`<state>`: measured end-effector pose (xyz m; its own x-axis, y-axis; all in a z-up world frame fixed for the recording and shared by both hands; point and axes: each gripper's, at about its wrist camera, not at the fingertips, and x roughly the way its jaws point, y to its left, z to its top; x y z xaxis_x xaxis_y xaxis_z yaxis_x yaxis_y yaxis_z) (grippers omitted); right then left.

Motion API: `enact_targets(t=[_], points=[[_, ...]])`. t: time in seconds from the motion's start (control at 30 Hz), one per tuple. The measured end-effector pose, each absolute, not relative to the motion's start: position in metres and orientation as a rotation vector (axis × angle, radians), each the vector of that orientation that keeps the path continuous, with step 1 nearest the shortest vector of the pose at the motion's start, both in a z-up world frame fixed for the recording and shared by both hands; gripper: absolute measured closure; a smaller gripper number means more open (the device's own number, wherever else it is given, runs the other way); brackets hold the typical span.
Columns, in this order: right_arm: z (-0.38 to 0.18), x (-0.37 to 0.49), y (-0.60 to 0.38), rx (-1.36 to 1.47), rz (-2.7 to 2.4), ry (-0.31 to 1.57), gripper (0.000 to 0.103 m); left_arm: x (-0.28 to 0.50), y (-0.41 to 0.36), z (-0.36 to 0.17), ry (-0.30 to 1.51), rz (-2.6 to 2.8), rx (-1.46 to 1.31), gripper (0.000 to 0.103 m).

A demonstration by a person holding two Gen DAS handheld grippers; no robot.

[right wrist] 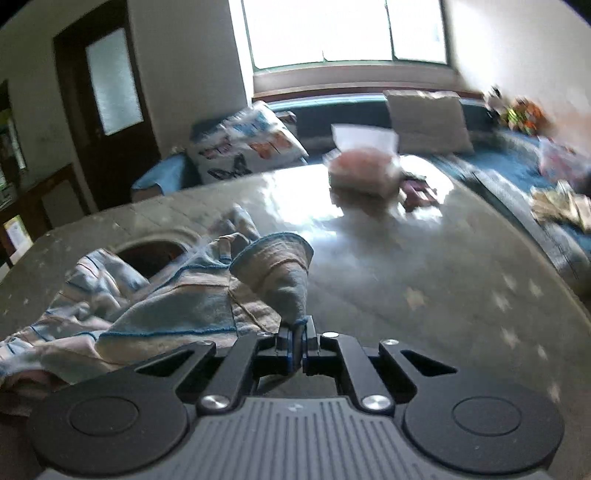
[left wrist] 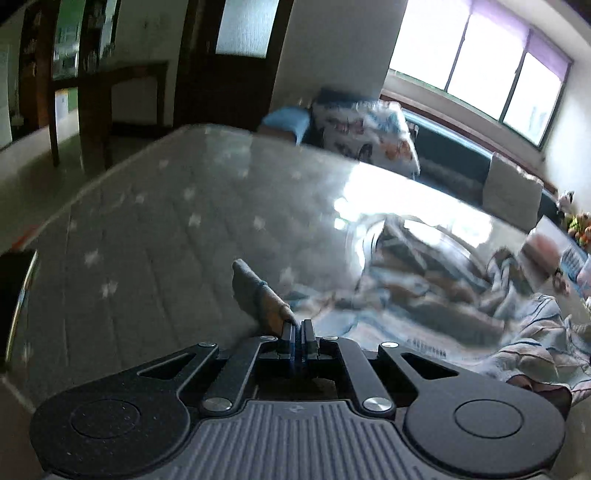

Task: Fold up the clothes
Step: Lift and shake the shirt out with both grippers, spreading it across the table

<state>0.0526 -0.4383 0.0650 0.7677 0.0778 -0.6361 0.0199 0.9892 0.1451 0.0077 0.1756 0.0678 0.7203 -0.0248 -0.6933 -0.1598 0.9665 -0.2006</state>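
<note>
One striped garment (right wrist: 155, 295), pinched by two grippers' jaws, left gripper (left wrist: 298, 332) and right gripper (right wrist: 296, 334).

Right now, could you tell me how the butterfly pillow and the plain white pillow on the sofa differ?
The butterfly pillow is printed with butterflies in blue, orange and black; the white pillow is plain. The butterfly pillow sits at the sofa end nearer the dark door; the white pillow sits under the window. Both lean against the sofa's back.

garment (right wrist: 155, 295): 1 | claws: 2, left (left wrist: 298, 325), right (right wrist: 296, 325) | worktop (right wrist: 406, 277): 1 | butterfly pillow (right wrist: 243, 147): 1 | plain cushion (right wrist: 428, 118): 1 | tissue pack (right wrist: 364, 166): 1
</note>
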Motion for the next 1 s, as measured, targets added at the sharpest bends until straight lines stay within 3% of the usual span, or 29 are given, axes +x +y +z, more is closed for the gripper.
enact_targets(t=[0.17,0.3,0.43,0.5,0.57,1.0], points=[[0.049,0.029,-0.452,0.152,-0.009,0.782,0.096,-0.005,0.167,0.056,0.862,0.051,-0.221,0.099],[0.047,0.021,-0.456,0.1,-0.046,0.813,0.09,-0.01,0.169,0.061,0.873,0.026,-0.179,0.091],[0.057,0.024,-0.46,0.068,-0.068,0.799,0.085,-0.006,0.173,0.076,0.823,0.064,-0.142,0.062],[0.062,0.031,-0.458,0.055,-0.059,0.788,0.076,-0.001,0.175,0.083,0.795,0.078,-0.135,0.058],[0.066,0.041,-0.453,0.039,-0.033,0.778,0.076,0.008,0.174,0.087,0.78,0.081,-0.14,0.053],[0.08,0.147,-0.397,0.025,0.208,0.781,0.075,0.115,0.122,0.078,0.768,-0.001,-0.103,0.051]])
